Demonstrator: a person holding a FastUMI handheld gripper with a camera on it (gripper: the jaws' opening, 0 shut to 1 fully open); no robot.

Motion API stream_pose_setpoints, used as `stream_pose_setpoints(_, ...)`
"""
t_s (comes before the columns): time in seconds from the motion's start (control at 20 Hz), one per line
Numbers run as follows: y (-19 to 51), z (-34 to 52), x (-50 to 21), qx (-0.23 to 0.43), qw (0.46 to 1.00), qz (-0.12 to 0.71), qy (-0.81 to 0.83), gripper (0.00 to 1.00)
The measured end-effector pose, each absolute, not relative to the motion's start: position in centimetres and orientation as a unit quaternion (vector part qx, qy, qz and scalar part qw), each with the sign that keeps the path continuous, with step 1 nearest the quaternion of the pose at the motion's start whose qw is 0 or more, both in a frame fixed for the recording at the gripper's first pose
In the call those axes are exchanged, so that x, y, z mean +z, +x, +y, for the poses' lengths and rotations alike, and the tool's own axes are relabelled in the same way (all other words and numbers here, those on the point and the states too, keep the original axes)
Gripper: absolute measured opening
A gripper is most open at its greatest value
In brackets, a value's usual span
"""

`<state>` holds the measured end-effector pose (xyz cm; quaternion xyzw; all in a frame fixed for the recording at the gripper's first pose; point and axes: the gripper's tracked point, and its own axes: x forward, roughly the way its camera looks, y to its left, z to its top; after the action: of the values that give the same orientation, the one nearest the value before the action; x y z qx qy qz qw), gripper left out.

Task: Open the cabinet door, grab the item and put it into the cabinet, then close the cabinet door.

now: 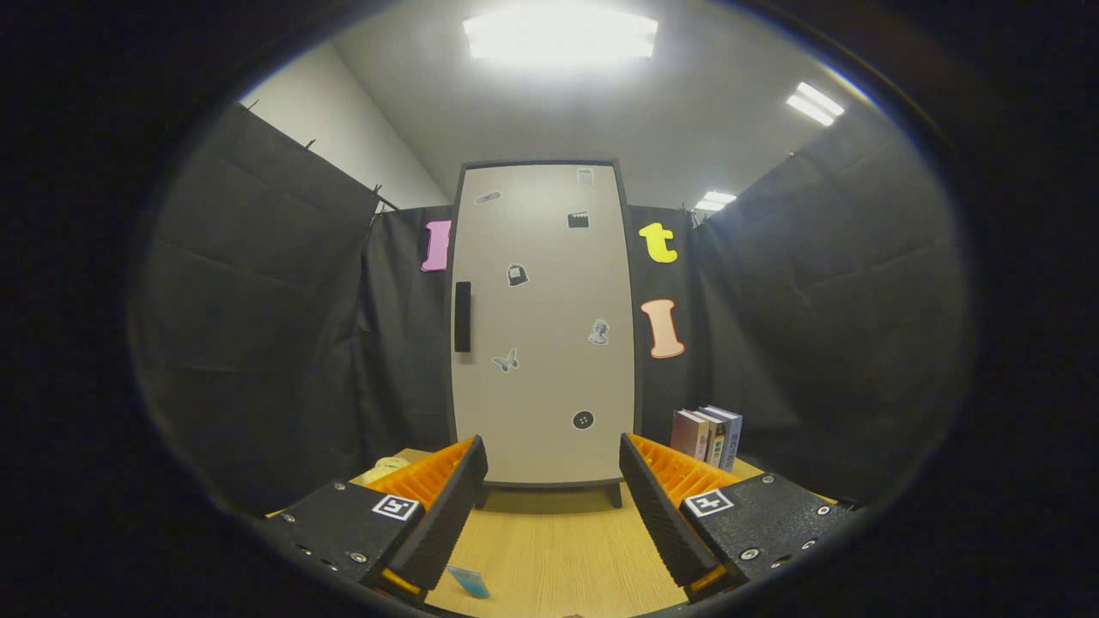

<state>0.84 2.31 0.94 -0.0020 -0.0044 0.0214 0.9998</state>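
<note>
My gripper (554, 506) hangs with its fingers spread wide and nothing between them, above a pale wooden tabletop (558, 541). Near the left finger lies a small blue card-like item (469, 581), which looks thin and light and hard to pinch flat off the wood. A pale rounded object (384, 468) sits behind that finger, too hidden to identify. Straight ahead, beyond both fingers, stands the cabinet (543, 326), its door shut. I judge the door stiff and light; the place to take hold is the dark vertical handle (462, 316) on its left edge. Stickers dot the door; none is readable. Books (707, 436) stand right of the cabinet, spine print illegible.
</note>
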Motion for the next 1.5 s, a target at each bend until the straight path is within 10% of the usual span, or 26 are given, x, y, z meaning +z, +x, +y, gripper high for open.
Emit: stream_pose_setpoints(1.5,19.7,11.5,11.2,0.134,0.990,-0.032,0.034,0.96)
